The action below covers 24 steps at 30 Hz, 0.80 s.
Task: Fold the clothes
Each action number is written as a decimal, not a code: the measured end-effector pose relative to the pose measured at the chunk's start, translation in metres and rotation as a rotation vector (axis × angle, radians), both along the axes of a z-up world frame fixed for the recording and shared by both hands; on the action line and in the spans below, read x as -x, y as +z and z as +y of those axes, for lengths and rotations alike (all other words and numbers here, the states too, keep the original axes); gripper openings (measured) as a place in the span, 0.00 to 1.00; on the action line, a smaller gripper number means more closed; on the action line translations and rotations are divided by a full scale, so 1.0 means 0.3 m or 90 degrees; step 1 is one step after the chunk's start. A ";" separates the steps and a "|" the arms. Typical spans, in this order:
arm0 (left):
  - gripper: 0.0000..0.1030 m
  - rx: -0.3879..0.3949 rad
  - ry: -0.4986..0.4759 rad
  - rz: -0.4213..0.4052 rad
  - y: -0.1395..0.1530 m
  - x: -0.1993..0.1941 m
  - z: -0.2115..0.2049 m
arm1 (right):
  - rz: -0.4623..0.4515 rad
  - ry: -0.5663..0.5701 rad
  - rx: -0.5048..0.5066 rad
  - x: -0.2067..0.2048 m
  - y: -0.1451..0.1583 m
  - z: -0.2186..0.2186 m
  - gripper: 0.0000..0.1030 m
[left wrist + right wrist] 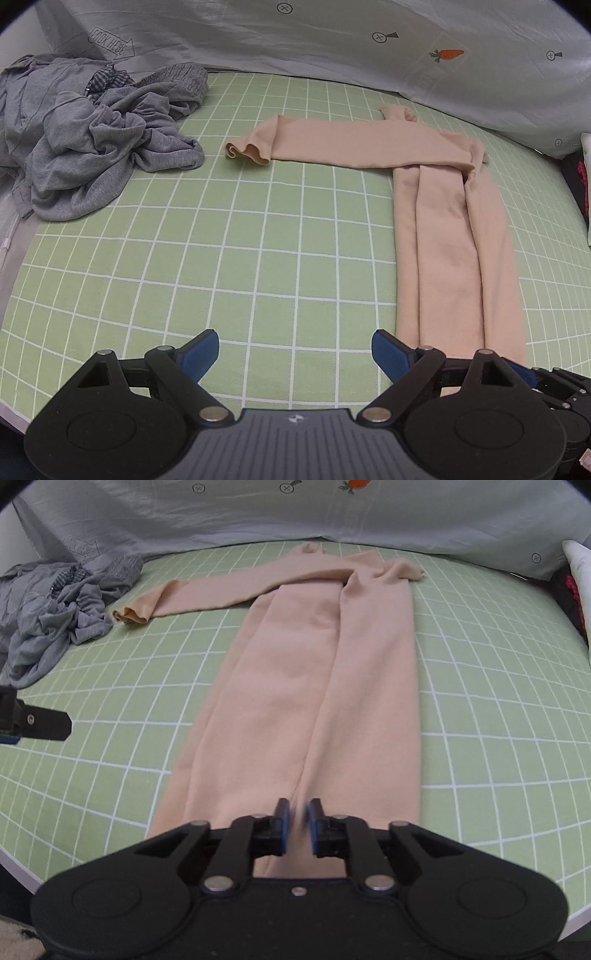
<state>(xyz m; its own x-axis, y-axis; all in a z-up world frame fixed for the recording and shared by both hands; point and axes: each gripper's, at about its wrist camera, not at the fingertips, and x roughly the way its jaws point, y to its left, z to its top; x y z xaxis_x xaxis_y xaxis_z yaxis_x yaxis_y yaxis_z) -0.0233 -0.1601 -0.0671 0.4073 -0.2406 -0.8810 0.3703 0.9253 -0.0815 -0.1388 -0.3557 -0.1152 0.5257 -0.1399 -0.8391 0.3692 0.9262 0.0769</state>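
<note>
Left wrist view. The left gripper (294,354) hangs over bare green checked bed sheet (221,258) with its fingers (201,352) spread wide and nothing between them; it is probably waiting clear of the cloth until a second hold is needed. The peach garment (454,240), the piece being folded, lies flat from about 1 o'clock down to 4 o'clock. Its body is already folded lengthwise into a narrow strip, while one sleeve (332,144) stretches crosswise toward 11 o'clock, likely left out for the next fold. A crumpled pile of grey clothes (92,147) sits at 10 o'clock, well apart, apparently not yet folded. On the pale quilt (295,44) along the far edge, an arrow label reads roughly "LOOK HERE", the first letter unclear; a carrot motif lies at 1 o'clock.

Right wrist view. The right gripper (296,825) stands over the near hem of the peach garment, which runs from 6 o'clock up to 12 o'clock. Its fingers are drawn close but parted by a narrow gap, and no cloth is visibly pinched between the pads. The placement suits taking the hem to fold the strip away from the camera. The quilt's print is too small here to read.
</note>
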 end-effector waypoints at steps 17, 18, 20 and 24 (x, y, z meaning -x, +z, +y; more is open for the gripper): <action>0.92 0.035 0.142 -0.015 0.080 -0.213 -0.083 | -0.080 0.019 0.061 -0.098 0.135 -0.230 1.00; 0.92 0.031 0.145 -0.018 0.081 -0.235 -0.093 | -0.085 0.021 0.059 -0.112 0.135 -0.253 1.00; 0.93 0.016 0.144 -0.023 0.075 -0.284 -0.115 | -0.092 0.011 0.049 -0.148 0.122 -0.303 1.00; 0.93 -0.008 0.142 -0.024 0.045 -0.411 -0.164 | -0.083 -0.037 0.016 -0.243 0.069 -0.427 1.00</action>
